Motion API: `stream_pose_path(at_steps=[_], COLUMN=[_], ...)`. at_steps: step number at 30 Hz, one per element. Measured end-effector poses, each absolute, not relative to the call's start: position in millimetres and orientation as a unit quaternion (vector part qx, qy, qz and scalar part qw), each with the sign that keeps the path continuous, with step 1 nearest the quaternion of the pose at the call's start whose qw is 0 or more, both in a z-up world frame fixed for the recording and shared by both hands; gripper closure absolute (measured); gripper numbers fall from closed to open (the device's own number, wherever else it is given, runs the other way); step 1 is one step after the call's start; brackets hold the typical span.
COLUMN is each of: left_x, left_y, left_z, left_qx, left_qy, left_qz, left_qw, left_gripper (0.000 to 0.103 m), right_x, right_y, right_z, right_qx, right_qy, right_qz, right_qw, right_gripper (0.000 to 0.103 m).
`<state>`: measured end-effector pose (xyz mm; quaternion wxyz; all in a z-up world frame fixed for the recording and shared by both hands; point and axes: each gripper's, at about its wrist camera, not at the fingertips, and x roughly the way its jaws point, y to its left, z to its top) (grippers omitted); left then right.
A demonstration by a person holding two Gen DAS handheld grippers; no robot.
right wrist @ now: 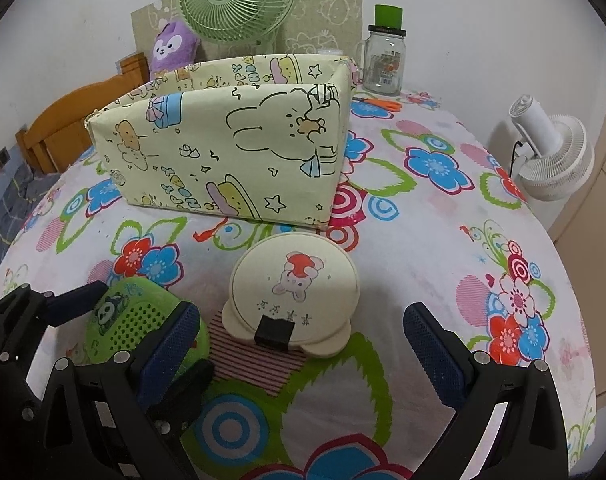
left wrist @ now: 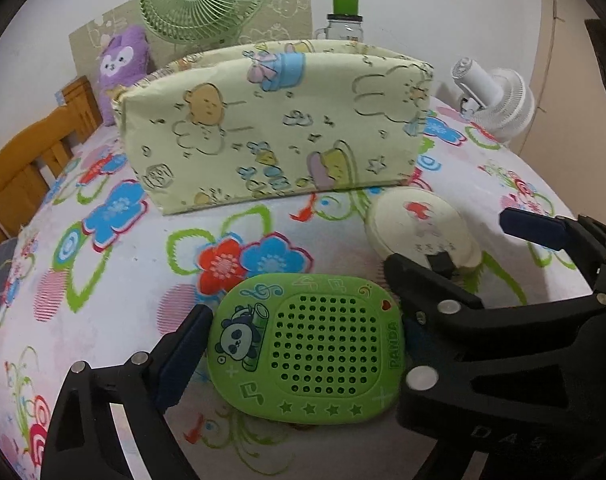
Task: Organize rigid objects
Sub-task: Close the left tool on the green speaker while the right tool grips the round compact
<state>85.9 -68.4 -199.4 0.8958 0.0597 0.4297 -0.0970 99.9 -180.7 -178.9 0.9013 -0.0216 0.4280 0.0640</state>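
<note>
A green panda speaker point(left wrist: 307, 344) lies flat on the flowered cloth between the fingers of my left gripper point(left wrist: 303, 320). The jaws stand wide, with the blue pads close beside its two edges. A cream round case with a bunny picture point(right wrist: 295, 292) lies just ahead of my right gripper point(right wrist: 301, 316), which is open and holds nothing. A small black block point(right wrist: 273, 330) sits at the case's near edge. Behind both stands an open-topped box in pale yellow cartoon paper point(right wrist: 231, 148). In the right wrist view the speaker point(right wrist: 135, 320) shows at lower left, beside the left gripper's fingers point(right wrist: 75, 296).
At the back of the table point(right wrist: 423, 240) stand a green fan point(right wrist: 235, 0), a purple plush point(right wrist: 173, 50) and a glass jar with a green lid point(right wrist: 385, 56). Orange scissors point(right wrist: 379, 103) lie near the jar. A white fan point(right wrist: 551, 160) stands off the right edge, and wooden furniture point(right wrist: 63, 120) is on the left.
</note>
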Motion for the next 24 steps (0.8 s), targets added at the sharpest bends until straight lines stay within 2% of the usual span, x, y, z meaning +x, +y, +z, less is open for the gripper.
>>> stream_pose_path(at_steps=[24], left_x=[116.2], left_y=[-60.5], left_z=[-201.6], left_qx=[0.040], left_qy=[0.440], left_qz=[-0.068], left_qw=[0.894], left_gripper=[0.008], right_x=[141.3], right_y=[-184.2], right_z=[-192.1], right_qx=[0.003], right_qy=[0.472], right_qz=[0.029], right_qw=[0.881], right_gripper=[0.000])
